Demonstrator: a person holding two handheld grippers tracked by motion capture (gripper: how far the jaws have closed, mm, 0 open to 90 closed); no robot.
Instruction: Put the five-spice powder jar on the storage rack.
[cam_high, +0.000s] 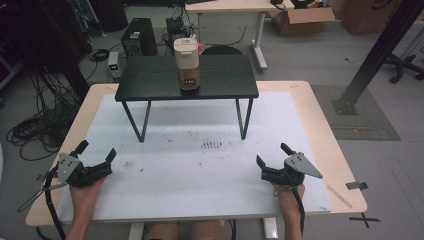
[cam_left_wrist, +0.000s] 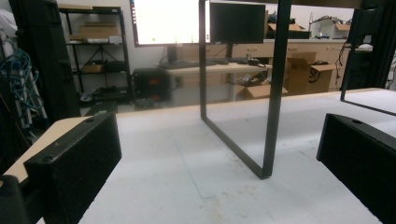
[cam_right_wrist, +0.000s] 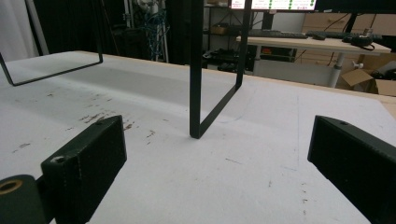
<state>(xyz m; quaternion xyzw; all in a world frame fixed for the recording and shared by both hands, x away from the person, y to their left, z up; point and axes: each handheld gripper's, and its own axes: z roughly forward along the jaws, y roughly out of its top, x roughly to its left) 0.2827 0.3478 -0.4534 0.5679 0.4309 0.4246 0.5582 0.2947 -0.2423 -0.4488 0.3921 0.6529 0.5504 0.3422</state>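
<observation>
Both the left gripper (cam_high: 96, 152) and right gripper (cam_high: 272, 154) are resting released and empty, facing a tall, likely rigid, top-heavy lidded container (cam_high: 186, 64) on the black stand (cam_high: 150, 80), best gripped mid-body.

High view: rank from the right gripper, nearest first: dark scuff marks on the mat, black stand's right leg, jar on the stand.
From the right gripper:
1. Dark scuff marks, on the white mat, toward centre.
2. Black stand's right leg, farther back.
3. Jar, atop the stand, farthest.
</observation>
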